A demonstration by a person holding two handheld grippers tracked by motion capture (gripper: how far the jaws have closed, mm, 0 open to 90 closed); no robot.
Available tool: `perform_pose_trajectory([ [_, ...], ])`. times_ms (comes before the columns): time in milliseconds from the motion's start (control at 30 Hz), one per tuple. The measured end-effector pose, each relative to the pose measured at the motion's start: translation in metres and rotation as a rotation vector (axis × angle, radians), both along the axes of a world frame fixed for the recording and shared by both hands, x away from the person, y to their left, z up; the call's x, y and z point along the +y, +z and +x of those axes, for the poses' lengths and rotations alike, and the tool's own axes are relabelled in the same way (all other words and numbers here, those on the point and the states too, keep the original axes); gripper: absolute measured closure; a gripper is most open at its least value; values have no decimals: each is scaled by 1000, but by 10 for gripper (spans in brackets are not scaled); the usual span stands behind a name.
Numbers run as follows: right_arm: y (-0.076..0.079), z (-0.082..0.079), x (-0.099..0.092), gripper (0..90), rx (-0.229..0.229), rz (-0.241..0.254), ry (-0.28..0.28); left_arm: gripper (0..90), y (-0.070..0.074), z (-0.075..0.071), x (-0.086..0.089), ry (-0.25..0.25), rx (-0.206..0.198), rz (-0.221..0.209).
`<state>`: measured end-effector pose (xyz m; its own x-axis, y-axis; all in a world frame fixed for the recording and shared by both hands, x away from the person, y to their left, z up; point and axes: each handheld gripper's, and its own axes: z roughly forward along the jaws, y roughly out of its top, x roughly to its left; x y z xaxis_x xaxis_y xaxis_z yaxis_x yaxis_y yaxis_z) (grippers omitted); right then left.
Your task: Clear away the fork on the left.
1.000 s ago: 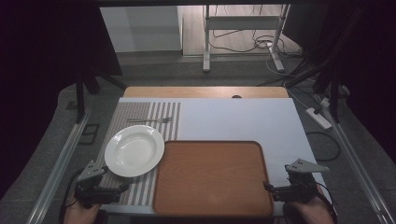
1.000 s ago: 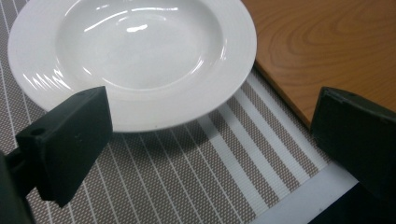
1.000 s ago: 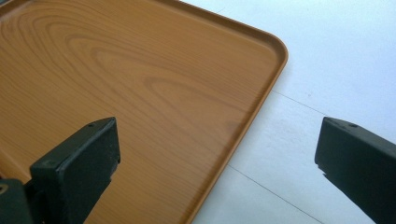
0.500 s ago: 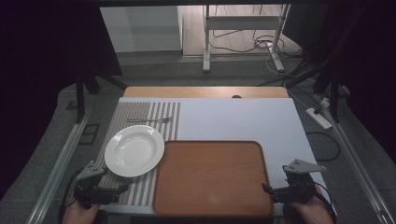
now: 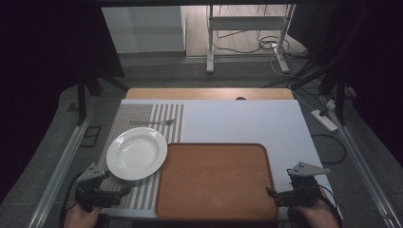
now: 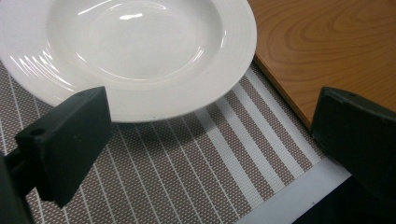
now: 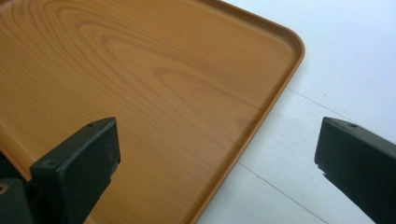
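Currently nothing is grasped: left gripper point(image 5: 124, 191), jaws apart, faces the white plate point(image 5: 136, 152); right gripper point(image 5: 271, 192), jaws apart, flanks the empty wooden tray point(image 5: 216, 183). All handling remains.

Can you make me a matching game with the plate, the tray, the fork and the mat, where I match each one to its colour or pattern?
Things:
1. plate
2. tray
3. fork
4. placemat

Looks:
A. brown wood grain
B. stripes
C. shiny white
D. thin silvery metal

Pairs: 1-C, 2-A, 3-D, 4-B
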<state>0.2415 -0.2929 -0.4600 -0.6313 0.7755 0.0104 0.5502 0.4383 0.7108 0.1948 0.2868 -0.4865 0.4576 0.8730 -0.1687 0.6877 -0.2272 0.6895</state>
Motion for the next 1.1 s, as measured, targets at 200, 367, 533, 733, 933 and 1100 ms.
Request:
perform_pose_trajectory([
  [200, 0, 0, 0, 8, 5, -5, 2, 0, 0, 1, 2, -3, 10, -24],
  [367, 0, 0, 1, 9, 6, -9, 4, 0, 1, 2, 3, -9, 0, -30],
  [533, 0, 0, 1, 9, 6, -10, 6, 0, 0, 4, 2, -11, 9, -22],
  [733, 0, 0, 1, 9, 7, -9, 8, 0, 0, 7, 1, -39, 8, -31],
  [933, -1, 0, 2, 9, 9, -22, 16, 0, 0, 14, 2, -53, 24, -22],
  [1100, -1, 1, 2, 9, 10, -23, 17, 0, 1, 21, 2, -55, 12, -4],
])
